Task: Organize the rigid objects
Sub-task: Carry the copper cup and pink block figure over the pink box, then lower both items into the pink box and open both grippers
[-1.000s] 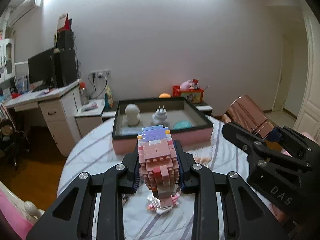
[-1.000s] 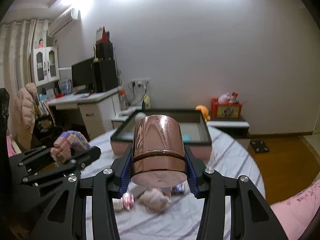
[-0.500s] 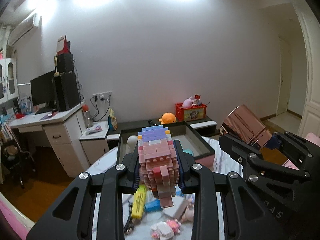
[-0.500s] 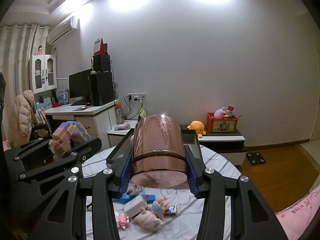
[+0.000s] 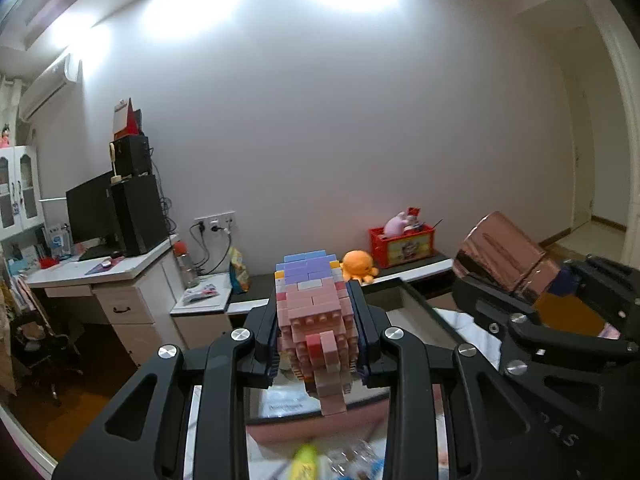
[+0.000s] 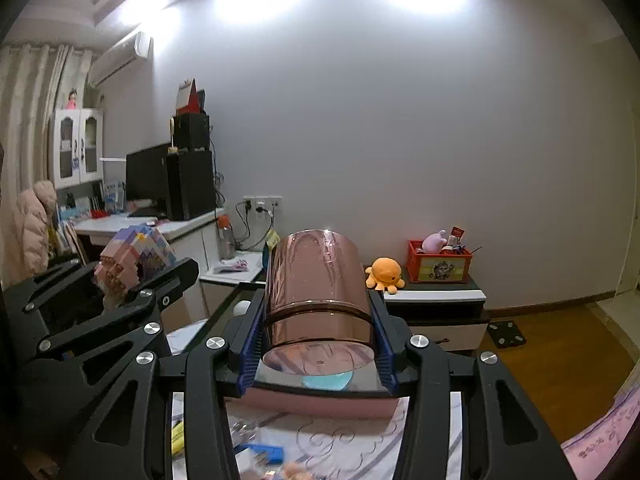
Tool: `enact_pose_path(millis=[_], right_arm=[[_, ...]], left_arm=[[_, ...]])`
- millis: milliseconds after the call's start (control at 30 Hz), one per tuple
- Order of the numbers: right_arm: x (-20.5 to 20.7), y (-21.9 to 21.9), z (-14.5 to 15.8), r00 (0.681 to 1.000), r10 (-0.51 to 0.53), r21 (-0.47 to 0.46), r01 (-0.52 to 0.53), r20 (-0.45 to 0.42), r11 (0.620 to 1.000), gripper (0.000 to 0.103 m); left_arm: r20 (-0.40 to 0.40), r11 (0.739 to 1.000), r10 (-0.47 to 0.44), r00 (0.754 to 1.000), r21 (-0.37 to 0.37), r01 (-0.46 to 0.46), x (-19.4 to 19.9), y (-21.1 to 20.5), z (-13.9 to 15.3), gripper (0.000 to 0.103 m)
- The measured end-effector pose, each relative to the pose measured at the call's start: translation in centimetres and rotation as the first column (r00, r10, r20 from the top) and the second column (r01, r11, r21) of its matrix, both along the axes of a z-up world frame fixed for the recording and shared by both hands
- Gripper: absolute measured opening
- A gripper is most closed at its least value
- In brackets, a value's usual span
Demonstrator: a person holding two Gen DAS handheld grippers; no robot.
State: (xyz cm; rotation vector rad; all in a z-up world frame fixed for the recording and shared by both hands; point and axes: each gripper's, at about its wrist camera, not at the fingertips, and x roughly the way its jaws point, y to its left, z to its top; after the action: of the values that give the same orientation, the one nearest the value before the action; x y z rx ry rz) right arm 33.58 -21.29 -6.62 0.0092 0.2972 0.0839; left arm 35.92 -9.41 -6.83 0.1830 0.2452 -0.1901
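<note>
My left gripper (image 5: 318,328) is shut on a pink and purple brick figure (image 5: 314,312), held in the air above the near wall of the pink storage box (image 5: 316,430). My right gripper (image 6: 318,328) is shut on a shiny rose-gold cylinder cup (image 6: 318,296), held on its side above the same box (image 6: 320,400). The cup also shows at the right of the left wrist view (image 5: 504,252). The brick figure shows at the left of the right wrist view (image 6: 132,256).
Small toys lie on the white patterned tablecloth (image 6: 352,444) below, among them a yellow piece (image 5: 306,460) and a blue piece (image 6: 264,452). A teal item (image 6: 326,381) lies in the box. A desk (image 5: 104,276) stands left, a low cabinet with an orange plush (image 6: 382,274) behind.
Both grippers have risen and tilted up while carrying their objects toward the box. The table has dropped low in both views and the far wall fills most of them.
</note>
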Motion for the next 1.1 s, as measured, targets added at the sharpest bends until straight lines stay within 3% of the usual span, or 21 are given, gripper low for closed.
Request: enact_pose_path(millis=[200,333,533,767,967,1000,1067,1100], right_arm=[[4.6,-0.1,-1.9,0.997,-0.001,-0.035,-0.002,-0.071,0.999,0.048],[8.5,-1.4,-4.9,0.983,-0.023,-0.049,0.015,-0.184,0.999,0.048],[12.4,-2.5,-9.0,0.947,-0.038,-0.062,0.019,-0.319,0.998,0.048],[15.4,-2.9,-11.0,0.915,-0.055,-0.096,0.018,-0.399,0.995,0.048],[17.8,-2.7,-12.0,0.884,-0.056,-0.104,0.008,-0.465,0.995,0.049],[17.9,-2.7,-12.1,0.882,-0.053,-0.099,0.008,-0.467,0.995,0.049],[17.9,-2.9,-12.0,0.881,-0.051,-0.079,0.016,-0.47,0.997,0.053],[17.9,-3.0,-11.9,0.882,-0.042,-0.061,0.015,-0.469,0.998,0.065]], left_arm=[[-0.091,0.997,0.057,0.994,0.054,-0.053,6.2,0.1,-2.9,0.029],[-0.211,0.993,0.085,0.974,0.094,-0.067,10.2,0.3,-6.1,0.029],[-0.327,0.991,0.078,0.942,0.128,-0.037,13.7,-0.4,-10.0,0.029],[-0.355,0.982,0.086,0.931,0.186,-0.02,16.2,-2.0,-10.6,0.03],[-0.39,0.983,0.075,0.918,0.184,-0.002,18.5,-2.4,-11.0,0.03],[-0.397,0.981,0.088,0.914,0.192,-0.011,18.7,-2.3,-11.2,0.032],[-0.398,0.984,0.089,0.913,0.179,-0.017,18.6,-2.0,-11.2,0.047],[-0.397,0.986,0.085,0.914,0.165,-0.02,18.4,-1.8,-11.0,0.066]])
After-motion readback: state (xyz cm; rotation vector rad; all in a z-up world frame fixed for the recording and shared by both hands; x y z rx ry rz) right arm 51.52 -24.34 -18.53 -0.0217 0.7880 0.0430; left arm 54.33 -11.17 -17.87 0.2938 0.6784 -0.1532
